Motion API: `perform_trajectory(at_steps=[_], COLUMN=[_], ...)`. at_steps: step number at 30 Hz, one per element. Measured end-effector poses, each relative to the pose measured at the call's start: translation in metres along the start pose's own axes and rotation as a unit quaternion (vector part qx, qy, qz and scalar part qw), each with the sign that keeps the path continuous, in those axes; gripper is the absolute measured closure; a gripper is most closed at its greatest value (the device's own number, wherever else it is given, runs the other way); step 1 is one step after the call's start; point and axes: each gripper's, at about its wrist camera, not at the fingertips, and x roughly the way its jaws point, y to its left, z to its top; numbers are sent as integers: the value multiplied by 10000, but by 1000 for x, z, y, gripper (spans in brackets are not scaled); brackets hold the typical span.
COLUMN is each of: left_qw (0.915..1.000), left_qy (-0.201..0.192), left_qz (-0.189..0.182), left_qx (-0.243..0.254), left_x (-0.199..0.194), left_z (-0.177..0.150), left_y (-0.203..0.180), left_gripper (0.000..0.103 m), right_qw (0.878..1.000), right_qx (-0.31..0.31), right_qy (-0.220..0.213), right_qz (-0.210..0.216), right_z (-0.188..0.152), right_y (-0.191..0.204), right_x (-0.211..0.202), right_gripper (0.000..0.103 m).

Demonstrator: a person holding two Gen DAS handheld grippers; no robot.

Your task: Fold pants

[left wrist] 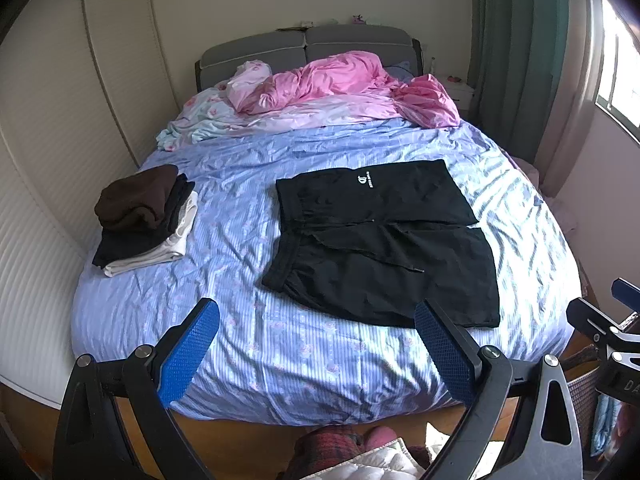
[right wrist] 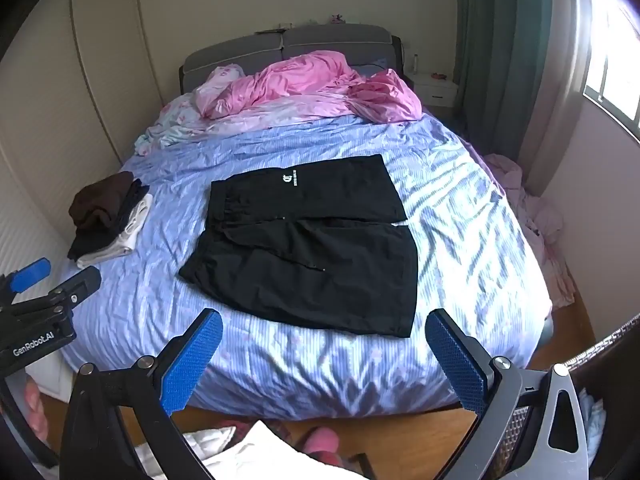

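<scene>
Pants [left wrist: 384,240], black and short-legged, lie spread flat on the blue striped sheet of the bed [left wrist: 248,360], with the waistband toward the stack of folded clothes [left wrist: 144,220] and a small white logo on the leg farther from the foot of the bed. They are laid open, both legs side by side and touching along the middle.

Relative to the pants, the left gripper [left wrist: 316,350] hangs over the foot of the bed, its blue-padded fingers [left wrist: 188,356] wide apart and holding nothing; the near hem of the pants lies just beyond the tips, and one finger overlaps the near corner in the picture, though whether it touches the cloth cannot be told. The right gripper [right wrist: 324,358] hangs likewise short of the pants, fingers [right wrist: 460,364] spread wide and empty, clear of the cloth.

Beyond the pants, a crumpled pink duvet [left wrist: 340,80] lies against the grey headboard [left wrist: 304,48].

Only the right wrist view shows pale laundry on the floor [right wrist: 536,216] on the window side of the pants, and the left gripper at its edge. The left wrist view alone shows the right gripper's black body at its right margin.
</scene>
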Motion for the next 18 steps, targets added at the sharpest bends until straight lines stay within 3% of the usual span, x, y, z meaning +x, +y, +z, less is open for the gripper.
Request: perform_trajectory(at_steps=[18], left_qw=[9998], left_qy=[-142], left_qz=[-39], left_qx=[96], left_x=[-5], left_z=[3], left_y=[-5], left_gripper=[3], right_qw=[9999], right_qx=[78], right_qy=[-101], right_qz=[-4], right_z=[10], right_y=[-10], right_x=[-7], right_gripper=[0])
